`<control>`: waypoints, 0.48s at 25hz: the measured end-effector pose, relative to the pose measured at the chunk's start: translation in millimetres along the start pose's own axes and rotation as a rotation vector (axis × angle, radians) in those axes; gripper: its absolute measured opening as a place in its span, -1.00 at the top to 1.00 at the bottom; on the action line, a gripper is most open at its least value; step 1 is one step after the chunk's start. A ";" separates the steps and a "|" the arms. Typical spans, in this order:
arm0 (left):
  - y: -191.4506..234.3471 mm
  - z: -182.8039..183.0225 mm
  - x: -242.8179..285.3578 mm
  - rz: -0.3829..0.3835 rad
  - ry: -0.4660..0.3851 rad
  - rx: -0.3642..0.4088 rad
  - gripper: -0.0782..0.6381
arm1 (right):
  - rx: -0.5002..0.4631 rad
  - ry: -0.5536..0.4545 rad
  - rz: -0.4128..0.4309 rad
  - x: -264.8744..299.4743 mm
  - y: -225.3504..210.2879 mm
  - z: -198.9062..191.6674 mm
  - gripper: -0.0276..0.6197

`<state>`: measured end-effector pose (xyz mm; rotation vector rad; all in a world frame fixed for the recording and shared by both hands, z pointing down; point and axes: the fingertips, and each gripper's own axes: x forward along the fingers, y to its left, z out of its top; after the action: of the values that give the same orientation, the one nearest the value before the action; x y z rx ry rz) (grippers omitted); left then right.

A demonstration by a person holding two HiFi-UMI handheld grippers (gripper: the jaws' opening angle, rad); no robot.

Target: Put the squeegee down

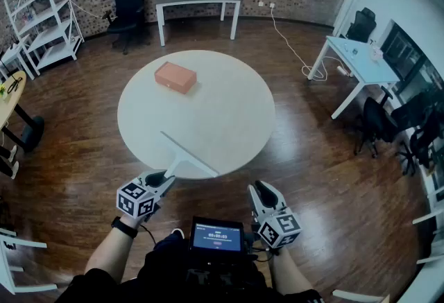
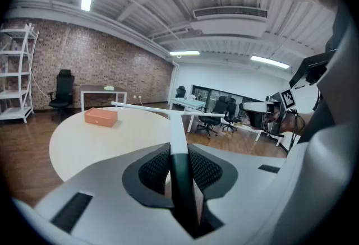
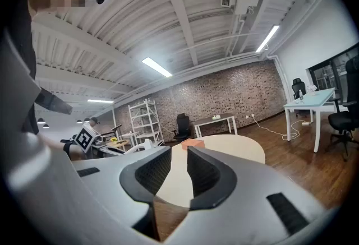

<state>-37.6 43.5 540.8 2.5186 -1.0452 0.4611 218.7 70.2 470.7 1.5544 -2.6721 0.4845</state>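
The left gripper (image 1: 164, 177) sits at 7 o'clock in the head view, its jaws pressed together on the dark handle of the squeegee (image 1: 186, 156). In the left gripper view the handle runs straight out from between the pads (image 2: 154, 170) to the pale cross blade of the squeegee (image 2: 176, 126). The blade lies over the round white table (image 1: 229, 114) at the table's 6 o'clock edge, slanting from 10 o'clock down to 4 o'clock. Whether it touches the top cannot be told. An orange box (image 1: 175, 77) lies flat at about 11 o'clock on the table, well apart from the blade. The right gripper (image 1: 263, 188), at 5 o'clock off the table's edge, has its jaws slightly spread with nothing between them; the right gripper view (image 3: 178, 166) shows only the tabletop through the gap.
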 end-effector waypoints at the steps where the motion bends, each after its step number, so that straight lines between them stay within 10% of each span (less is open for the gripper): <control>1: 2.6 0.7 2.8 0.007 0.001 0.004 0.52 | -0.001 -0.003 0.006 -0.3 -0.9 -0.2 0.57; 12: 108.2 30.9 38.3 0.111 0.017 -0.012 0.52 | -0.013 -0.004 0.044 38.9 -4.4 14.7 0.57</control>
<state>-85.7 -64.5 553.3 2.4511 -1.1822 0.5045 204.9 31.3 464.3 1.4980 -2.7113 0.4647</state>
